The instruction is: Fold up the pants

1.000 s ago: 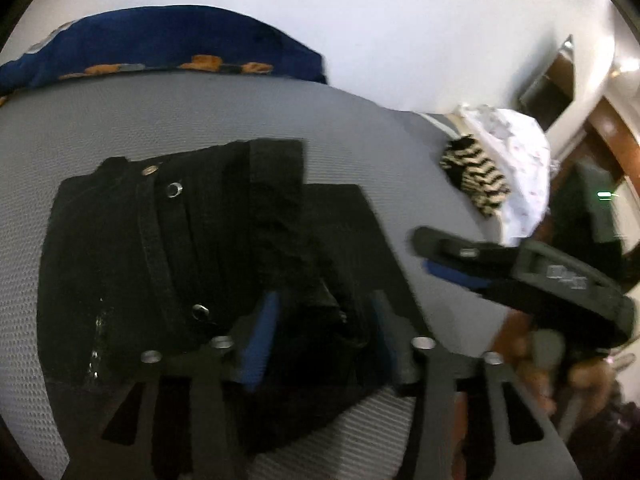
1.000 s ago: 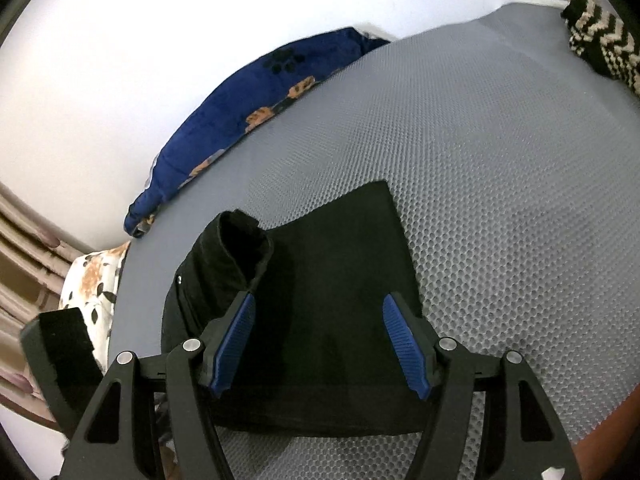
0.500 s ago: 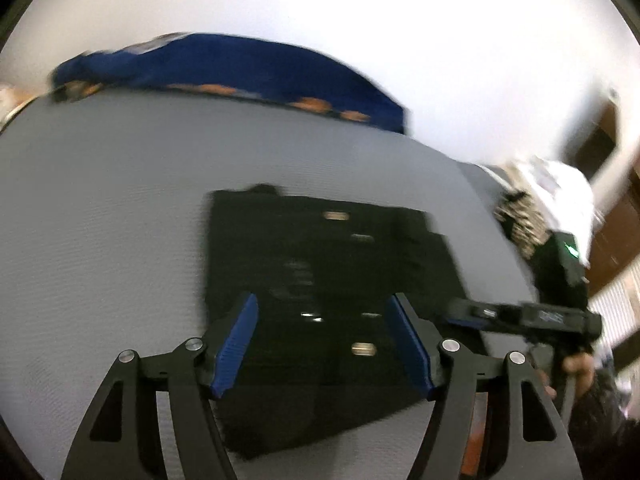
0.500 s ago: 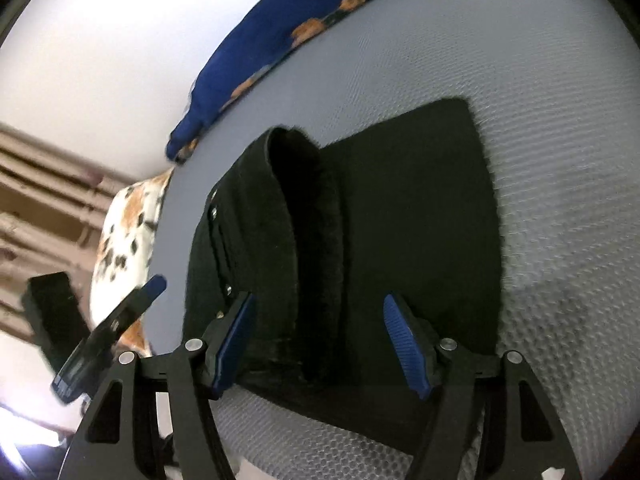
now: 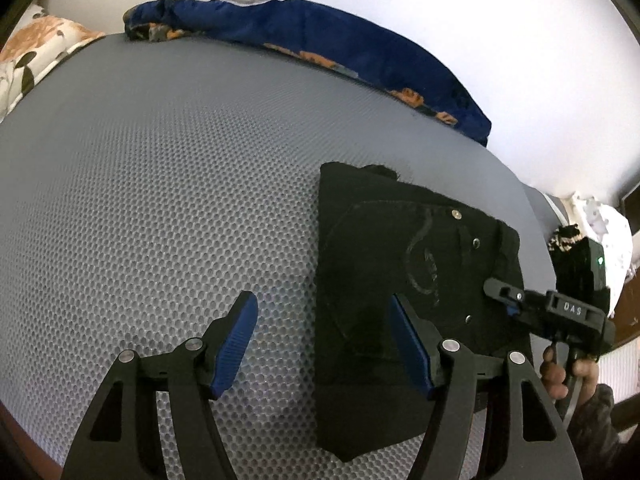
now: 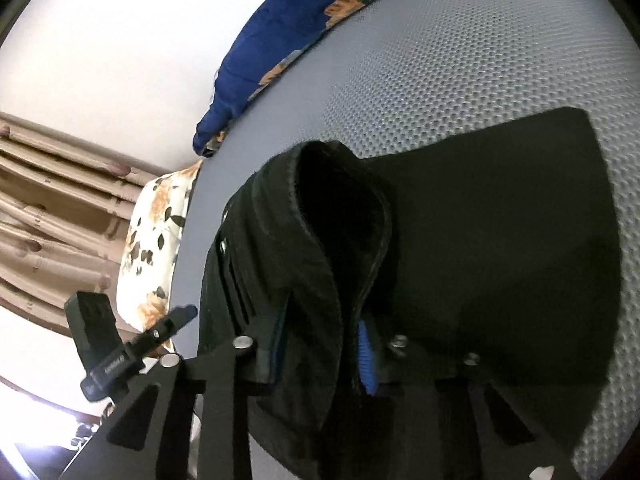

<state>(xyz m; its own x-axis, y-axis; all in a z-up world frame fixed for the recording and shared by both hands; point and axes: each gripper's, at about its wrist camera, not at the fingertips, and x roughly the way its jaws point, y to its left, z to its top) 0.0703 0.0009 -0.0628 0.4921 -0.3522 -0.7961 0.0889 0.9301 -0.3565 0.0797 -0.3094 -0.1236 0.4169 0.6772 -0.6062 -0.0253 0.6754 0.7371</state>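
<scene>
Black pants [image 5: 400,240] lie folded into a small rectangle on the grey mesh mattress [image 5: 160,200]. My left gripper [image 5: 320,304] is open low over the pants' left edge, with its right finger above the cloth and its left finger above bare mattress. In the right wrist view a thick fold of the pants [image 6: 500,220] rises between the blue pads [image 6: 366,356] of my right gripper [image 6: 324,348], whose jaws are closing and pinch that fold. The right gripper [image 5: 504,300] shows at the pants' right edge, held by a hand [image 5: 560,372].
A dark blue blanket [image 5: 320,40] with orange prints runs along the white wall behind the mattress. A floral pillow [image 5: 32,48] lies at the far left, and a striped cloth [image 5: 564,236] and a white pillow [image 5: 608,232] at the right. Beige curtains [image 6: 40,200] hang beyond.
My left gripper swung left off the pants' middle to their left edge. My right gripper came down and closed on the raised fold of cloth, which stood free between open jaws before.
</scene>
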